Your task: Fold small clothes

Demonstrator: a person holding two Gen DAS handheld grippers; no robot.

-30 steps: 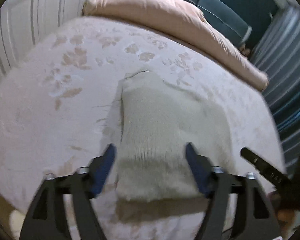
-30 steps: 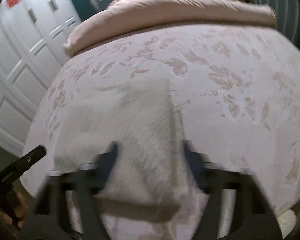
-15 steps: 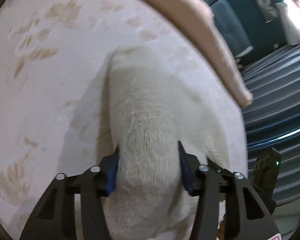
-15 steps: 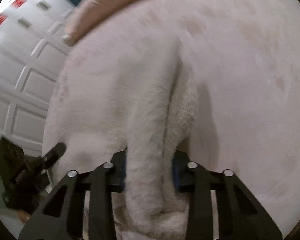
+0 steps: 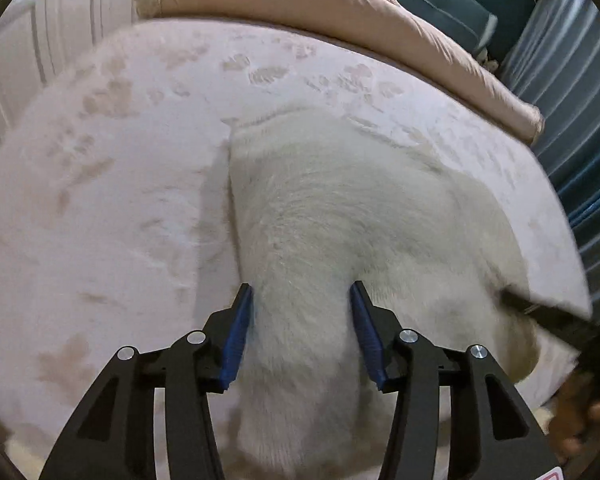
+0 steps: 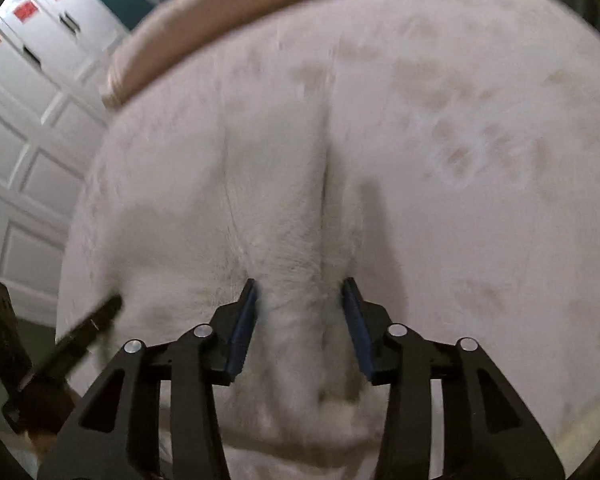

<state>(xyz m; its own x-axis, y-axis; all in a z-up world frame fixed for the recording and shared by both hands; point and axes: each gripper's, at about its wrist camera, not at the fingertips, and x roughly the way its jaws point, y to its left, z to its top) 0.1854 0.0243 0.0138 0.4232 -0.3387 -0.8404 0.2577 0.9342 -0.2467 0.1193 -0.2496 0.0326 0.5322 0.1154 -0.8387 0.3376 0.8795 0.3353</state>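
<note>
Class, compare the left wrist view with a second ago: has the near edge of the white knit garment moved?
Yes. The white knit garment has been gathered up off the floral bedspread and now bunches between the left gripper's fingers.

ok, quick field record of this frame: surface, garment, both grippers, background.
surface: bed with pale leaf-print cover
garment: white knit garment, far end flat on the cover, near edge bunched into both grippers
left gripper: jaws have just been opening slightly; blue fingers still press a fold of the knit
right gripper: same, jaws just opened a little, fold of knit pinched between its fingers
background: peach duvet rolled along the far edge; white panelled doors
</note>
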